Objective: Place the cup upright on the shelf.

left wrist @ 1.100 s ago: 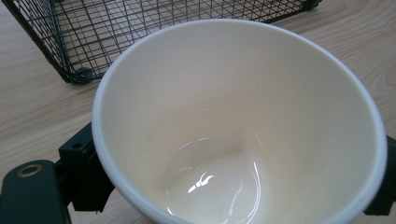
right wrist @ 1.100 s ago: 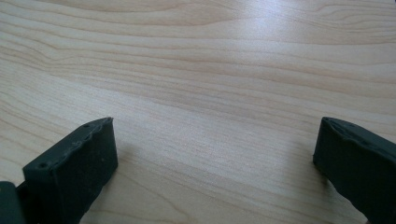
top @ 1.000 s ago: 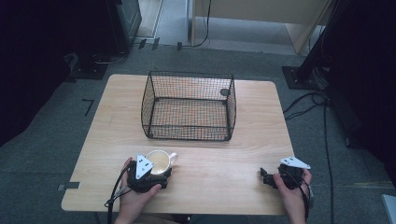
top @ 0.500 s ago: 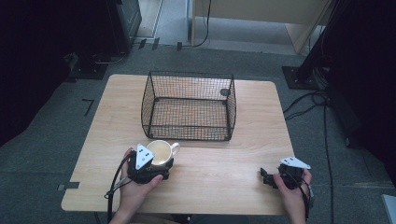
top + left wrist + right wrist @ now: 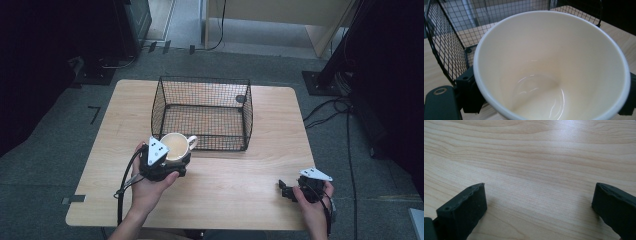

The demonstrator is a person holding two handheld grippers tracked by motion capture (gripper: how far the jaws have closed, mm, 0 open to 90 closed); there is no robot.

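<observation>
High view, looking down on a pale wooden table [image 5: 235,180]: the left tongs [image 5: 172,159] are clenched on a cream mug [image 5: 175,145], held in the person's left hand [image 5: 150,187] just in front of the near wall of a black wire basket [image 5: 202,112]; the mug sits upright with its mouth facing up and its handle pointing toward the right, close against the basket's near left corner; whether it touches the mesh cannot be told; a grey three-cornered plate rides on top of the left tongs, and a black cable trails from them toward the near edge of the table. Left gripper view: the mug [image 5: 554,67] is empty, its glazed inside catching light; black jaws press on its wall at either side, and the basket [image 5: 449,45] mesh rises just behind it. Near the table's right front corner the right tongs [image 5: 285,189] rest low in the person's right hand [image 5: 315,207], well apart from the mug and the basket; the right gripper view shows their two jaws spread wide with bare table [image 5: 536,170] between them, gripping nothing.
</observation>
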